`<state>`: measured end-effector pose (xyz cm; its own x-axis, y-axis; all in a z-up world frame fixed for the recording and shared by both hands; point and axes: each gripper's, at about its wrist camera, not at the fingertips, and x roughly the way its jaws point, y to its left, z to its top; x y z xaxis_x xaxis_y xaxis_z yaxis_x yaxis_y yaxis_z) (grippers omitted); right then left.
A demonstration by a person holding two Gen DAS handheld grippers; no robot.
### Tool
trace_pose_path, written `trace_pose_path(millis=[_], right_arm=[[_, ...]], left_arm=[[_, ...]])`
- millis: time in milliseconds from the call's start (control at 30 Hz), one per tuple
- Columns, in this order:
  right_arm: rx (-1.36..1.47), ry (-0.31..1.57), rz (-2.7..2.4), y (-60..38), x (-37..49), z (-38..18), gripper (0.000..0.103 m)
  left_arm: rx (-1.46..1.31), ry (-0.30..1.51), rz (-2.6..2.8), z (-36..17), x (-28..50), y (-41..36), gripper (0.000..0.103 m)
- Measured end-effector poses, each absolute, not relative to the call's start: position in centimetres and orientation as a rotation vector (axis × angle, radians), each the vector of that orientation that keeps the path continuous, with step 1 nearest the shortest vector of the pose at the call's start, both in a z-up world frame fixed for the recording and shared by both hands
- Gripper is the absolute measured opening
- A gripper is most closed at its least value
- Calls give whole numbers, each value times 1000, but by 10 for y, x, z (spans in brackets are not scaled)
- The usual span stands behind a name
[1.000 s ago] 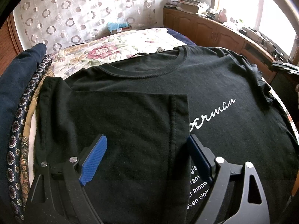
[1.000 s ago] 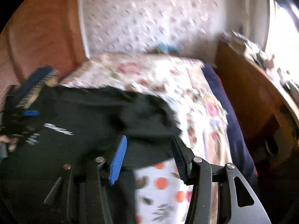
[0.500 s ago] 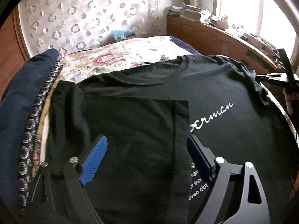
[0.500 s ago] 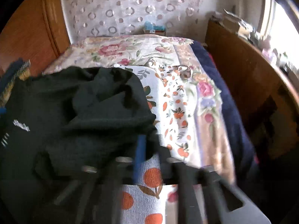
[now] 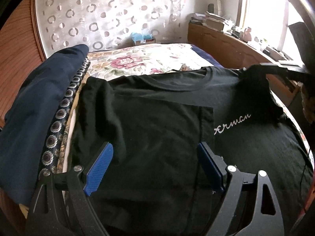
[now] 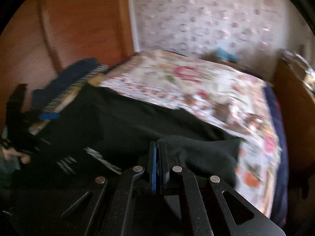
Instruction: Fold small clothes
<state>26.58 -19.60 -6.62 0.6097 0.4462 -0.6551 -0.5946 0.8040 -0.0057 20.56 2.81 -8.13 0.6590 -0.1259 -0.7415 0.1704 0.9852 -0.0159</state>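
Observation:
A black T-shirt with white script lies face up on the bed, its left side folded over the middle. My left gripper is open and empty, hovering over the folded panel. In the right wrist view the black T-shirt shows again, blurred. My right gripper is shut on the shirt's right sleeve and holds it lifted. That lifted sleeve and the right gripper also show at the far right of the left wrist view.
A floral bedspread covers the bed beyond the shirt. Dark blue folded clothes are stacked at the left. A wooden headboard and a patterned curtain stand behind. A cluttered wooden counter runs along the right under the window.
My right gripper has closed on the shirt's right sleeve and lifted it off the bed. My left gripper has stayed open and pulled back slightly over the folded panel.

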Motion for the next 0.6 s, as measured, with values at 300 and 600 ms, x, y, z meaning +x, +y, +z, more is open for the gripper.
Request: trace_pose_path(millis=[300,600], right_arm=[[-261,666,547,-182,278,-66,20],[-265,731,437,-203,248,-73,22]], left_arm=[[52,830,-161,-80,197,32,87],[35,821,-158,-79,195,38,87]])
